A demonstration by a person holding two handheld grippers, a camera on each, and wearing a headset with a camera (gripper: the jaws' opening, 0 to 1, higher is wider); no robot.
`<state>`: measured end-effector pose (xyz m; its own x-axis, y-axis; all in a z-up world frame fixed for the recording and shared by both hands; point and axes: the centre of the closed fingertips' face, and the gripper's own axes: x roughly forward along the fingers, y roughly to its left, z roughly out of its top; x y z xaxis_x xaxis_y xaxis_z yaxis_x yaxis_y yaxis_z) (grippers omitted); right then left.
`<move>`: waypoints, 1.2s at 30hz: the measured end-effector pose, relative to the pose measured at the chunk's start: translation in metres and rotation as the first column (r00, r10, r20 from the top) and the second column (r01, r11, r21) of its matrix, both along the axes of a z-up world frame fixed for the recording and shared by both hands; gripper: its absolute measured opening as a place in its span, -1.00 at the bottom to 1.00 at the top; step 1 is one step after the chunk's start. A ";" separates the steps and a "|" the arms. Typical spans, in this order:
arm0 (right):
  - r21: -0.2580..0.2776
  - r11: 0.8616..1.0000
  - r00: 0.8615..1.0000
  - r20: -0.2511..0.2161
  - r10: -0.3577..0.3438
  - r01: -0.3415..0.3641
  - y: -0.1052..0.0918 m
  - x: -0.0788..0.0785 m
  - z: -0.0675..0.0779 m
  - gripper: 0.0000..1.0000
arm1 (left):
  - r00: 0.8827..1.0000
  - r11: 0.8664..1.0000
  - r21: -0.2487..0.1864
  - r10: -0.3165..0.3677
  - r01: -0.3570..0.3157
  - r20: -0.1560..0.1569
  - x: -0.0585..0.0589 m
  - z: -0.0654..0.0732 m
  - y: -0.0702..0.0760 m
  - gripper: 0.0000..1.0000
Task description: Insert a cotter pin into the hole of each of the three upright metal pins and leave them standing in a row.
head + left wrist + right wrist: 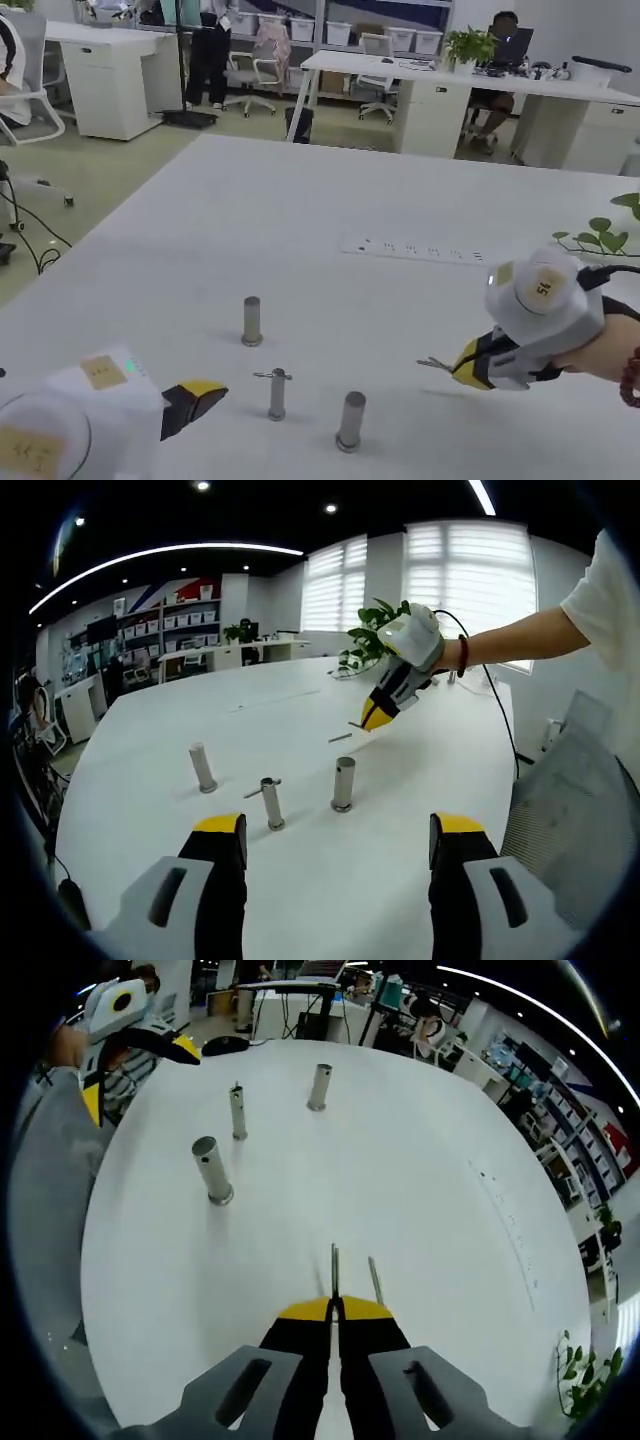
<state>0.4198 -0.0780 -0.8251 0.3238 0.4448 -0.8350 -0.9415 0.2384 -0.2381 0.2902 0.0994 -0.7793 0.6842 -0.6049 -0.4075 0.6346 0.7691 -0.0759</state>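
1. Gripping a loose cotter pin (432,364) tightly by one end, the right gripper (458,368) hangs just above the white table (300,220), to the right of the row and apart from it.
2. The near metal pin (350,421) looks like the best target. Level the loose cotter pin with its cross hole, line it up along the hole's axis, and push gently so the post stays upright. The hole itself is too small to make out.
3. The left gripper (200,395), jaws spread and holding nothing, sits low beside the row and could steady that post.
4. Of the three holes, the middle metal pin (277,393) carries an inserted cotter pin (265,375). The far metal pin (252,321) and the near one carry none.
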 end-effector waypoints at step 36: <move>0.095 0.966 0.967 0.108 0.230 -0.240 0.070 -0.110 0.037 -0.96 | 0.995 0.993 -0.076 -0.093 0.090 -0.045 -0.011 0.013 -0.042 -0.10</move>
<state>0.3097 -0.0084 -0.7884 0.2754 0.6026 -0.7491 -0.9482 0.0418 -0.3150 0.2796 0.0573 -0.7664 0.6053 -0.6937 -0.3905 0.6964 0.6990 -0.1623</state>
